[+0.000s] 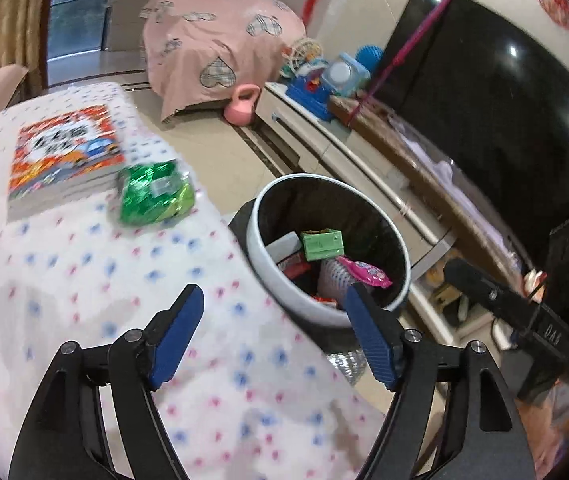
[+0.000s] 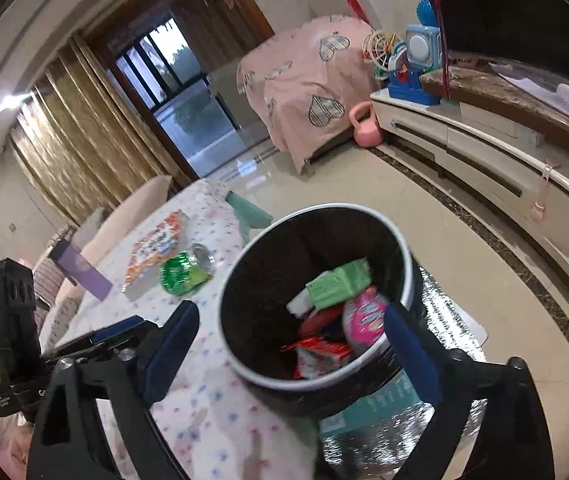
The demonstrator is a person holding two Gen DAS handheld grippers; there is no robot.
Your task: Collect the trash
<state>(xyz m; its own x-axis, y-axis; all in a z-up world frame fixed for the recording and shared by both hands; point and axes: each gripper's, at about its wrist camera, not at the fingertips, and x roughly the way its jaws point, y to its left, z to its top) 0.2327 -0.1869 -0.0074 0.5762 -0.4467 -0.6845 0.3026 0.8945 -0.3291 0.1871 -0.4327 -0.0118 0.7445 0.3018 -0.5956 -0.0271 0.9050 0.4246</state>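
A round white bin [image 1: 284, 284] with a black liner stands on the floor beside the table; it also shows in the right wrist view [image 2: 244, 364]. It holds a green carton [image 1: 322, 244], a pink wrapper [image 1: 366, 272] and red wrappers [image 2: 324, 350]. A crumpled green foil packet [image 1: 156, 194] lies on the dotted tablecloth by a book; it also shows in the right wrist view [image 2: 184, 274]. My left gripper [image 1: 274, 314] is open and empty over the table's edge near the bin. My right gripper [image 2: 290, 334] is open and empty above the bin's mouth.
A colourful book [image 1: 64, 152] lies on the table [image 1: 84, 320]. A TV stand [image 1: 364, 160] with toys and a large TV [image 1: 484, 100] runs along the right. A pink kettlebell [image 1: 240, 106] sits on the floor. Silver foil [image 2: 444, 332] lies under the bin.
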